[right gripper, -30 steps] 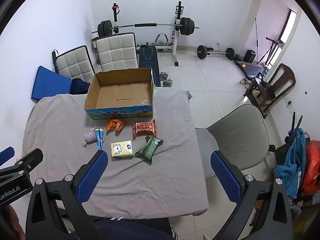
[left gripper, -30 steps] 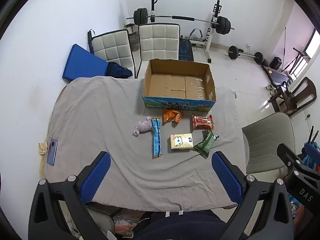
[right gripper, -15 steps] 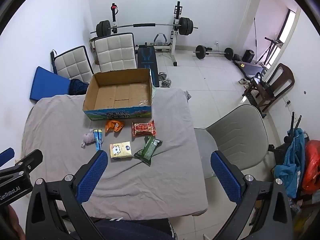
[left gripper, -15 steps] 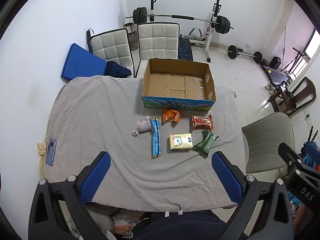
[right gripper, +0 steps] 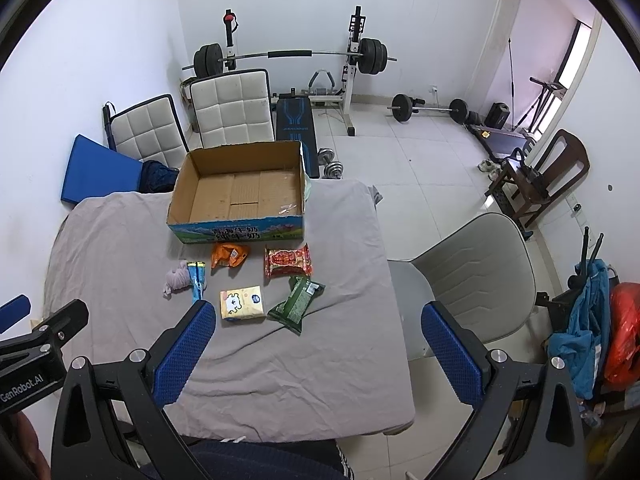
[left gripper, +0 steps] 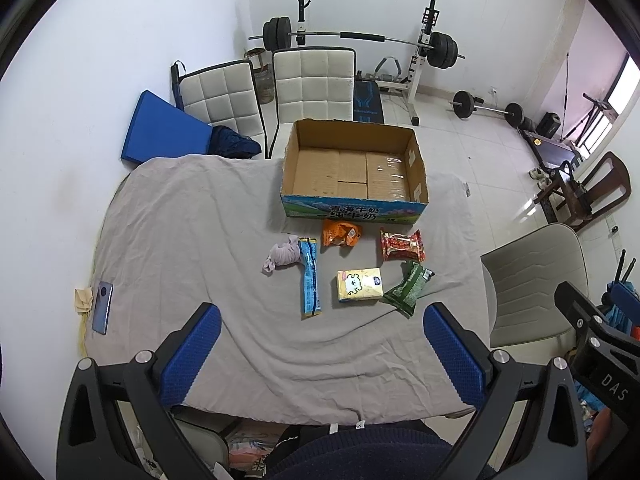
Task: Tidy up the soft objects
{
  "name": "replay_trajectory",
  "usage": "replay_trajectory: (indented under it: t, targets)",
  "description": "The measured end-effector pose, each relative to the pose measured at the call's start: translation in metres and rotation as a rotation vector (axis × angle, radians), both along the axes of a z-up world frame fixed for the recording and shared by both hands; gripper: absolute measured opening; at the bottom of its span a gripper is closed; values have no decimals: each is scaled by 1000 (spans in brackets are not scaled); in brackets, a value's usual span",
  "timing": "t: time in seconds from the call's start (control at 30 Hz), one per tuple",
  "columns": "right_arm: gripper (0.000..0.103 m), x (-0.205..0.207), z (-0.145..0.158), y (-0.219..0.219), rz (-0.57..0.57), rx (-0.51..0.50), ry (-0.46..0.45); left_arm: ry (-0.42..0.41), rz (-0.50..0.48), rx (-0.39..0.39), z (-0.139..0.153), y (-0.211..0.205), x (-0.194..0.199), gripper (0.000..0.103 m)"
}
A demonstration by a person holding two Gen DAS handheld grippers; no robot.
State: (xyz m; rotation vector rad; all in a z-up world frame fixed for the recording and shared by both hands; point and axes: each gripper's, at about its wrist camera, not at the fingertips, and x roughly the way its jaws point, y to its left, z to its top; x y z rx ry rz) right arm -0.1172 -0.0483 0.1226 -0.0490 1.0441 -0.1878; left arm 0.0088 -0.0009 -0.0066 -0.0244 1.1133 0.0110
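An empty cardboard box stands at the far side of the cloth-covered table. In front of it lie an orange packet, a red packet, a green packet, a yellow tissue pack, a long blue packet and a pink cloth lump. My left gripper and right gripper are open and empty, high above the near table edge.
A phone and a small tan item lie at the table's left edge. A grey chair stands right of the table, two white chairs behind it. Gym equipment fills the far floor.
Both grippers have shifted slightly; the objects sit a little lower and farther left in the right wrist view. Nothing on the table has moved.
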Motion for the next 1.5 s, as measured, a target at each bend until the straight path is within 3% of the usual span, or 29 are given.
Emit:
replay_trajectory:
  t: [1.5]
  targets:
    - [103, -9, 19, -3, 8, 7, -34, -27, -2, -5, 15, -7, -6, 103]
